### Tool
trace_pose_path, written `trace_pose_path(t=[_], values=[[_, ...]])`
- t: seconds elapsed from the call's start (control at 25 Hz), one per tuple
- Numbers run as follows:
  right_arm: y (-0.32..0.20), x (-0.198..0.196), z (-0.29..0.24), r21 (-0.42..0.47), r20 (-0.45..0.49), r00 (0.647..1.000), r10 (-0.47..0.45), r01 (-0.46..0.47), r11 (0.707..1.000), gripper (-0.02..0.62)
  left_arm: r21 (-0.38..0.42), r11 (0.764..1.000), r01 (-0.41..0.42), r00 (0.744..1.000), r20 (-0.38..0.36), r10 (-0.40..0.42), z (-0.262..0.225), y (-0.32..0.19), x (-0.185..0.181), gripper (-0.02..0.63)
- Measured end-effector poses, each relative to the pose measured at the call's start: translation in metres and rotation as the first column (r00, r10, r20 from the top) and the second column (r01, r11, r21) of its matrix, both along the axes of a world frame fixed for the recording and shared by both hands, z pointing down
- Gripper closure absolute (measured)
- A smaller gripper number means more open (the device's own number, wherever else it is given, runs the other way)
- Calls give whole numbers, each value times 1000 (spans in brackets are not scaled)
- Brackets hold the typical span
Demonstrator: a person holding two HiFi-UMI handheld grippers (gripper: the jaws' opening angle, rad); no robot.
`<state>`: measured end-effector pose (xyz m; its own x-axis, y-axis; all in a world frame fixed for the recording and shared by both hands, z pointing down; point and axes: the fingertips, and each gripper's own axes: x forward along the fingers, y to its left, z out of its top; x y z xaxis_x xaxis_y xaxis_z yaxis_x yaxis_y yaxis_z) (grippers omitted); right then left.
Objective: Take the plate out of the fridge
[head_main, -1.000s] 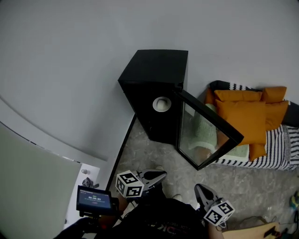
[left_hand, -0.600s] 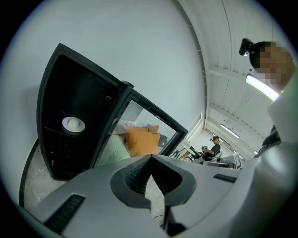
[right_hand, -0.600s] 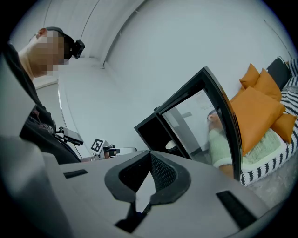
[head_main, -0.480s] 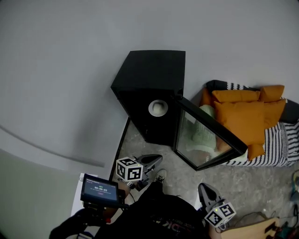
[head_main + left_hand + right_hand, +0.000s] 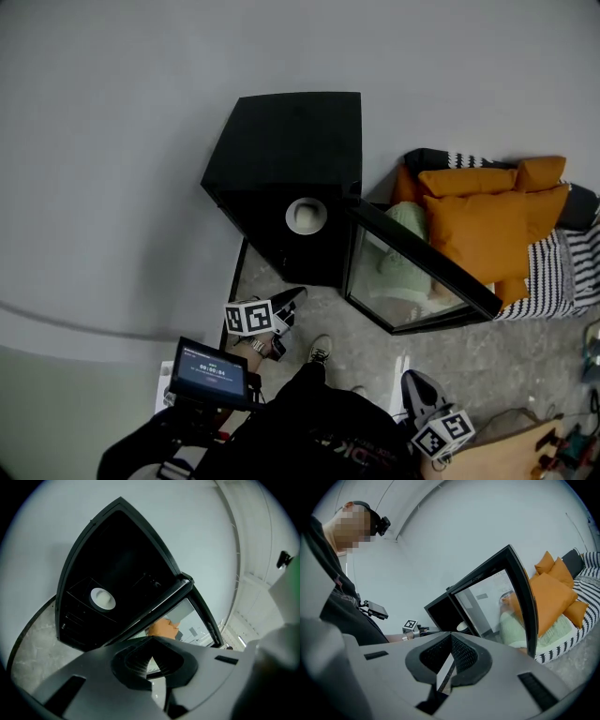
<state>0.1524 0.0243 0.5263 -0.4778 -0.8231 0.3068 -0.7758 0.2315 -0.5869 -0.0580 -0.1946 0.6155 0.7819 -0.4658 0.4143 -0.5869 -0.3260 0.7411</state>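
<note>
A small black fridge (image 5: 286, 159) stands on the floor against the wall, its glass door (image 5: 422, 272) swung open to the right. A white plate (image 5: 306, 216) sits on a shelf inside, and shows in the left gripper view as the plate (image 5: 102, 598). My left gripper (image 5: 296, 297) is shut and empty, low in front of the fridge opening and short of the plate. My right gripper (image 5: 410, 382) hangs further back at the lower right, shut with nothing between its jaws. In the right gripper view the door (image 5: 501, 597) is ahead and the left gripper (image 5: 426, 630) is beside the fridge.
Orange cushions (image 5: 487, 220) and a striped cover (image 5: 562, 272) lie to the right behind the door. A pale green cushion (image 5: 403, 253) shows through the glass. A small screen (image 5: 211, 372) is mounted near my left hand. A shoe (image 5: 319, 352) rests on the speckled floor.
My left gripper has moved forward and down towards the fridge opening, rolling as it went. The right gripper has shifted slightly. The door stays open and the plate is where it was.
</note>
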Motion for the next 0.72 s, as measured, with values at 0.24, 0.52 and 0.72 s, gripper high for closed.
trace_pose_path(t=[0.24, 0.52, 0.72], values=[[-7, -1, 3, -21, -3, 999, 38, -38, 999, 592, -78, 994, 76, 996, -29, -79, 22, -35, -13, 601], [-19, -7, 6, -43, -21, 997, 78, -79, 996, 592, -191, 967, 171, 981, -54, -184, 55, -78, -30, 603], [-24, -10, 3, -55, 8, 989, 150, -149, 987, 592, -247, 945, 214, 971, -54, -234, 74, -106, -36, 601]])
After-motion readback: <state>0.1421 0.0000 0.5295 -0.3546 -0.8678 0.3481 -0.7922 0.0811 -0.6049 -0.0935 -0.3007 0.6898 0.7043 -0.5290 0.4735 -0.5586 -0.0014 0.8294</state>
